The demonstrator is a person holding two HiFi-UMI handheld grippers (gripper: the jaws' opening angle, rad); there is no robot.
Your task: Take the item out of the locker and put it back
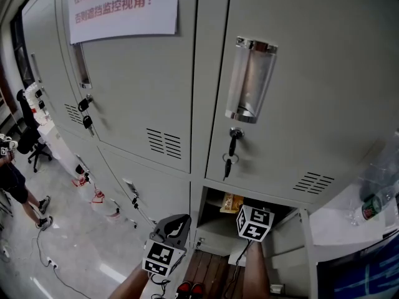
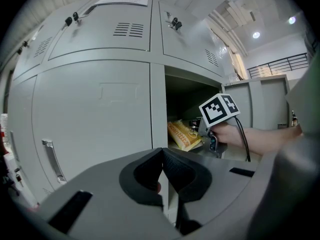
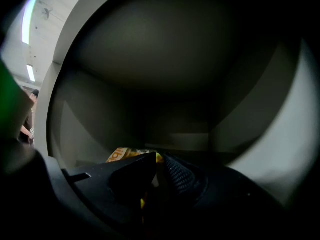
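Note:
The lower locker compartment (image 1: 215,226) stands open, and a yellow snack bag (image 1: 231,202) lies on its floor. My right gripper (image 3: 156,160) reaches inside, its jaws shut on the near edge of the bag (image 3: 120,154), which shows yellow between the pads. In the left gripper view that right gripper (image 2: 200,132) meets the bag (image 2: 182,135) just inside the opening, under its marker cube (image 2: 220,109). My left gripper (image 2: 162,168) hovers outside, in front of the closed door to the left of the opening. Its jaws are shut with nothing between them, and in the head view this left gripper (image 1: 176,223) sits low and centre.
Closed grey locker doors (image 1: 312,73) surround the opening, with keys (image 1: 230,149) hanging in the locks and a paper notice (image 1: 121,5) above. The compartment's open door (image 1: 293,248) stands to the right. A plastic bottle (image 1: 374,195) lies at the right. A person (image 1: 15,179) stands far left.

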